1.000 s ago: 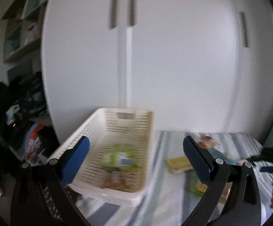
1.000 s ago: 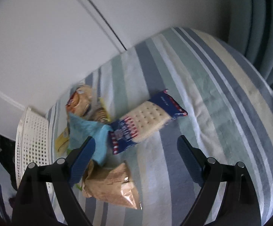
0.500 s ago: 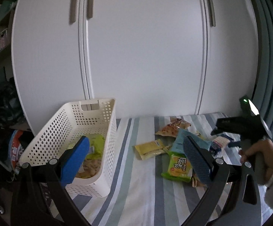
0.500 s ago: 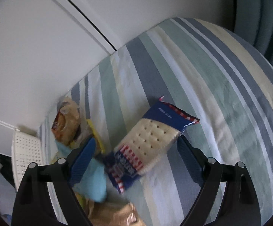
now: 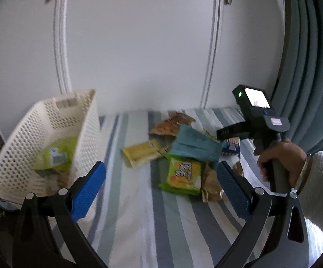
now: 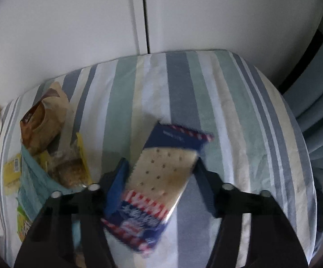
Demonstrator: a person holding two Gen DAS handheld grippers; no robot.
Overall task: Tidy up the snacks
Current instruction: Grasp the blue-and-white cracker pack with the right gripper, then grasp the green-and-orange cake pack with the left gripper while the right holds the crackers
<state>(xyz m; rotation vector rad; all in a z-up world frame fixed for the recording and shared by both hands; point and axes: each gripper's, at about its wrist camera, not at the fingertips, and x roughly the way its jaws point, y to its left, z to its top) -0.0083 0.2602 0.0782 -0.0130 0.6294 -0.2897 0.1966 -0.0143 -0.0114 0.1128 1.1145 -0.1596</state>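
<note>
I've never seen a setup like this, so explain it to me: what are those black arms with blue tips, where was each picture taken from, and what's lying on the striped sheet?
There is no robot here. A person holds a two-finger tool in each hand, with a camera on each looking along its fingers.

The left camera shows the left hand-held gripper open and empty, a white basket already holding a green packet, and loose snacks on the striped sheet: a yellow packet, a teal bag and a green-and-yellow packet. The person's hand holds the other tool.

The right camera shows the right hand-held gripper with its fingers on either side of a cracker packet; a firm grip isn't clear.
</note>
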